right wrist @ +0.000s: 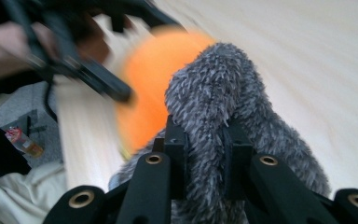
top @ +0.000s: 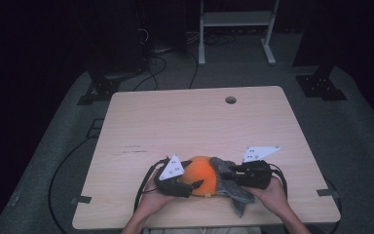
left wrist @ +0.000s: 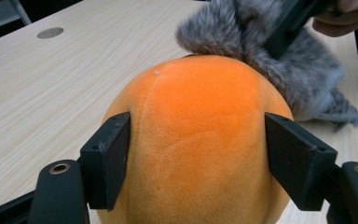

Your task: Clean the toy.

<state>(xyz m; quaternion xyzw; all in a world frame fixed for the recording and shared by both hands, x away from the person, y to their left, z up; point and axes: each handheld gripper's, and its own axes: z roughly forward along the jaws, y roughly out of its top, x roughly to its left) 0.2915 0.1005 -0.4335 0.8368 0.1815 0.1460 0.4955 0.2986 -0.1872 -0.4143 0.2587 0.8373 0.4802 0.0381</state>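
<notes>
A round orange plush ball (top: 202,174) lies near the front edge of the wooden table (top: 190,122), with a grey furry cloth (top: 233,187) against its right side. My left gripper (top: 195,185) comes in from the left. In the left gripper view its pads (left wrist: 109,156) press into both flanks of the orange ball (left wrist: 200,140), and the grey cloth (left wrist: 279,70) lies behind it. My right gripper (right wrist: 205,140) is shut on a fold of the grey cloth (right wrist: 219,93), which bulges up between the jaws. Beyond it the orange ball (right wrist: 144,84) is blurred.
A round cable hole (top: 231,100) sits near the table's far edge. On the floor beyond the table are a white metal frame (top: 236,24) and black cables (top: 160,63). The table's front edge runs just below both hands.
</notes>
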